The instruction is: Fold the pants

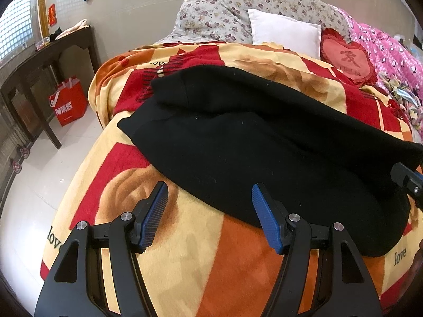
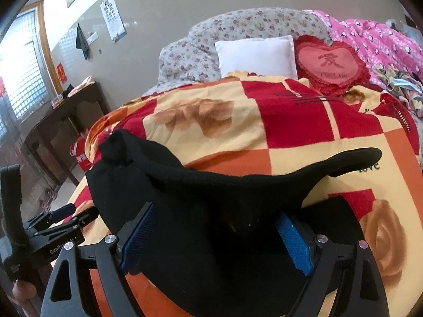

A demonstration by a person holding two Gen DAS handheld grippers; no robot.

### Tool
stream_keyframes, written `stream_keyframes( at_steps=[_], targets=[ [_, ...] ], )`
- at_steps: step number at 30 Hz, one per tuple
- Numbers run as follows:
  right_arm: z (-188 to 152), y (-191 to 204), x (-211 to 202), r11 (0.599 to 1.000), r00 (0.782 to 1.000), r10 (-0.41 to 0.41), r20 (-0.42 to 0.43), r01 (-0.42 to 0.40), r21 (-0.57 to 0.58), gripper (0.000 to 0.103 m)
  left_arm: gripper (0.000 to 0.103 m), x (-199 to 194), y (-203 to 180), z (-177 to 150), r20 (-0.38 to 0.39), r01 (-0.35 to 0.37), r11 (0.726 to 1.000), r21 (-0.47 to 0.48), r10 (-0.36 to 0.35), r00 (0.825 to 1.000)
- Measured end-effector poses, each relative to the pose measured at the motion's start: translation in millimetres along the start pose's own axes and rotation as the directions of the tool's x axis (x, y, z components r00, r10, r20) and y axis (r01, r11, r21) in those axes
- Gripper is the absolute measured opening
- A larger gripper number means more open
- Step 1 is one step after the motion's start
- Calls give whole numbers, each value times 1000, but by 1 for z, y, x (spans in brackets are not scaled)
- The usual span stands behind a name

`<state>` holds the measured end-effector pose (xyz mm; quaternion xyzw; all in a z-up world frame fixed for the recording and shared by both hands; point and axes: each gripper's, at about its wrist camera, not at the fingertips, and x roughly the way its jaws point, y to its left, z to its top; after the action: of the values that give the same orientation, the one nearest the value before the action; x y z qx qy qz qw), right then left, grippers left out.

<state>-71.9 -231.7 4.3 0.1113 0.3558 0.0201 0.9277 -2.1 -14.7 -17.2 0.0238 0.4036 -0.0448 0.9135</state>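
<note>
Black knit pants (image 1: 264,142) lay near the red-and-yellow fleece blanket's (image 1: 185,251) left edge; my left gripper (image 1: 208,200) gaped empty, my right gripper (image 2: 216,227) spread around bunched fabric.

Matt black knit pants (image 1: 264,137) lie on fuzzy fleece blanket (image 1: 185,251).

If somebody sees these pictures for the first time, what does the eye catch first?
First the black pants, spread across the red, orange and cream blanket on the bed. Then the open left gripper at their near edge, and behind, the red heart cushion beside a white pillow.
</note>
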Motion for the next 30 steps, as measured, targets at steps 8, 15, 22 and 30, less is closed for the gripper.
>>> stream_keyframes(
  at_steps=[8,15,22,30],
  targets=[
    [-2,-1,-4,1000,1000,31,-1,-31,4,88,66,2,4,1,-3,-2,1000,-9,2,1000],
    [-3,7,-12,998,998,62,5,-62,-29,88,66,5,7,1,-11,-9,1000,-15,9,1000],
    [-4,18,-14,993,995,100,-1,-99,-64,88,66,8,10,1,-23,-10,1000,-24,10,1000],
    [-5,40,-26,963,973,231,-12,-230,-141,88,66,9,13,0,-23,-14,999,-29,14,1000]
  ],
)
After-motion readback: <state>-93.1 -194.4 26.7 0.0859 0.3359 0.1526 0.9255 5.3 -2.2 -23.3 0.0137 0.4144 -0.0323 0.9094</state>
